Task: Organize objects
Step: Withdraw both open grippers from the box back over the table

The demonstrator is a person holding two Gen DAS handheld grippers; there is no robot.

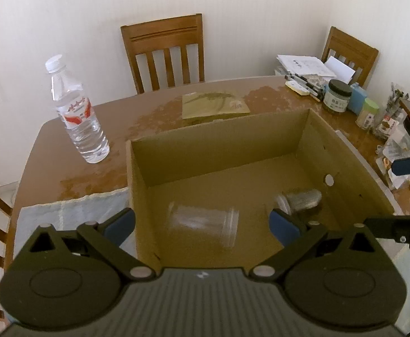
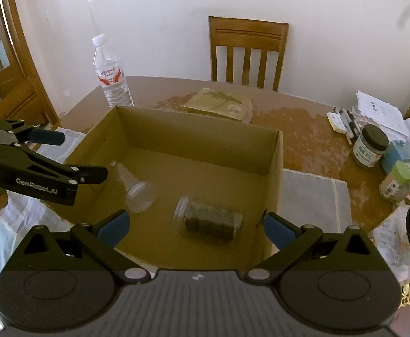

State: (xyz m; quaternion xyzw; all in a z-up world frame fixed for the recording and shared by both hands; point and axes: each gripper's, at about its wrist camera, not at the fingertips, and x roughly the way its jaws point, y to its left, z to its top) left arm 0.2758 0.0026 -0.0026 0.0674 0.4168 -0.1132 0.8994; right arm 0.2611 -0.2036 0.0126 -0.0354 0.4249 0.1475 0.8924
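Two jars lie in the cardboard box (image 2: 272,168), lower centre: empty clear jar (image 2: 137,191), filled jar (image 2: 210,219) | left: water bottle (image 2: 112,78) upright on desk (image 2: 303,129), upper left, likely next | left claw (image 1: 202,224) and right claw (image 2: 196,224) both wide apart, holding nothing | counted: jars 2, bottle 1, box 1

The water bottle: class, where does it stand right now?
The water bottle stands upright on the table, just beyond the cardboard box's far left corner in the right wrist view.
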